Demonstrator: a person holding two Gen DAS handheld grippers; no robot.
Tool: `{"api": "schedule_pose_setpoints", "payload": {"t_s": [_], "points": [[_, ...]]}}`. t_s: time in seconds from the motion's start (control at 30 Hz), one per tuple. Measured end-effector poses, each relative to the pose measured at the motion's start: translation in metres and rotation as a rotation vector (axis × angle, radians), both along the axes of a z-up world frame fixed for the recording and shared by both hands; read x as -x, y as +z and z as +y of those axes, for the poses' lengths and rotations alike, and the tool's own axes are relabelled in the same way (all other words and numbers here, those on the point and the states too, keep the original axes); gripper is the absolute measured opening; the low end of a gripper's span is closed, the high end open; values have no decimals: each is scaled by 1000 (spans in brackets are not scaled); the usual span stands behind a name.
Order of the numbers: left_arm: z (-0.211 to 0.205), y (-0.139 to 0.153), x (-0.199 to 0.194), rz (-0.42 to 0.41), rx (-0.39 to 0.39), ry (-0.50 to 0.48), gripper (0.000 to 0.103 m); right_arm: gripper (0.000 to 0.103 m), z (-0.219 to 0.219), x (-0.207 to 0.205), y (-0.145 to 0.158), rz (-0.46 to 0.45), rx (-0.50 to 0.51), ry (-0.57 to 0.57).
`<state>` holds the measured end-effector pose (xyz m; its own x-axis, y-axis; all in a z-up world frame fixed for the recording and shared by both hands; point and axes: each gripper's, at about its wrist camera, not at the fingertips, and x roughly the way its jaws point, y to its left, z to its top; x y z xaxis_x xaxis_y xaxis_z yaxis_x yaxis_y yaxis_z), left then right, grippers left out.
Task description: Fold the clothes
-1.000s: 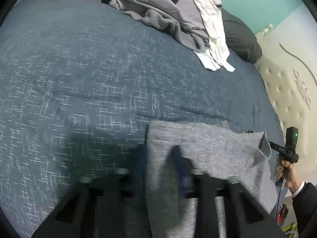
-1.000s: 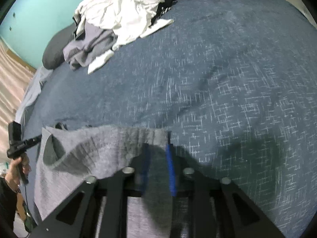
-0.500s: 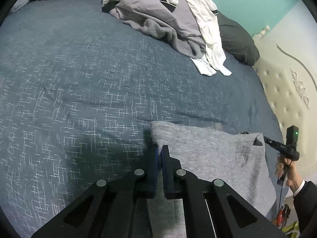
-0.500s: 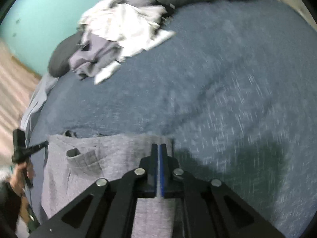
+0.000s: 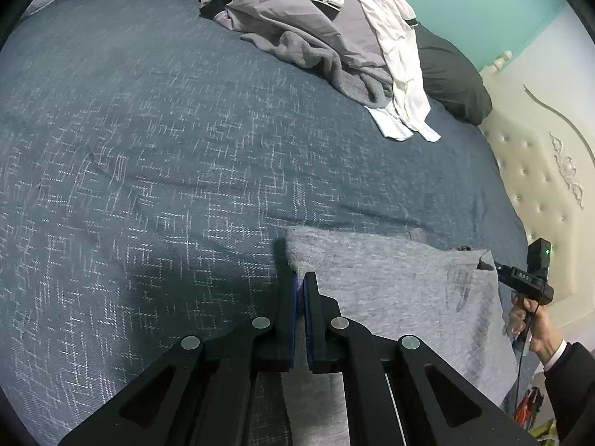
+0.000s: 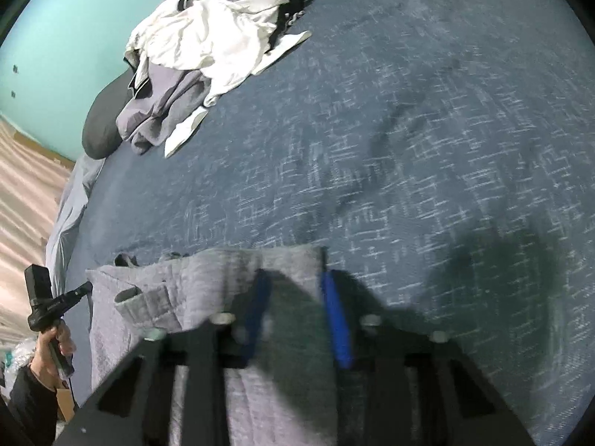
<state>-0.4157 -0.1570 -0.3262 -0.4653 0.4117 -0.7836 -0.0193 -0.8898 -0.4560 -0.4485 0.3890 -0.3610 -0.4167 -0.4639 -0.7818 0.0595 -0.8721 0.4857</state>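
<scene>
A grey garment lies flat on the dark blue bedspread, near the front. My left gripper is shut on the garment's near left corner. In the right wrist view the same grey garment spreads leftward from my right gripper. Its jaws stand apart and are closing, with the garment's right edge lying between the blurred blue pads, which do not press on it. A hand holds the right gripper at the garment's far right corner, where a small flap is turned up.
A heap of grey and white clothes lies at the far side of the bed, against a dark pillow. A cream tufted headboard borders the bed on the right. Blue bedspread stretches between the heap and the garment.
The left jaws went from apart around the garment's edge to shut on its corner. The right jaws were shut half a second ago and now stand apart over the garment.
</scene>
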Motion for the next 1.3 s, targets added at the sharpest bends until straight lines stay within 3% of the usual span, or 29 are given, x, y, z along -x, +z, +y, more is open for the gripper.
{"api": "schedule_pose_setpoints", "payload": {"t_s": [0.07, 0.23, 0.6, 1.03, 1.3], "points": [[0, -1, 0, -1, 1, 3, 4, 5, -7, -1, 1, 16, -26, 18], [-5, 3, -2, 5, 0, 17, 3, 4, -7, -5, 19, 99, -76, 22], [-20, 20, -1, 31, -3, 64, 3, 3, 34, -28, 76, 307, -107, -106], [-11, -11, 22, -70, 56, 95, 4, 5, 12, -3, 33, 117, -180, -95], [-12, 21, -6, -50, 54, 110, 13, 18, 27, -24, 56, 107, -177, -132]]}}
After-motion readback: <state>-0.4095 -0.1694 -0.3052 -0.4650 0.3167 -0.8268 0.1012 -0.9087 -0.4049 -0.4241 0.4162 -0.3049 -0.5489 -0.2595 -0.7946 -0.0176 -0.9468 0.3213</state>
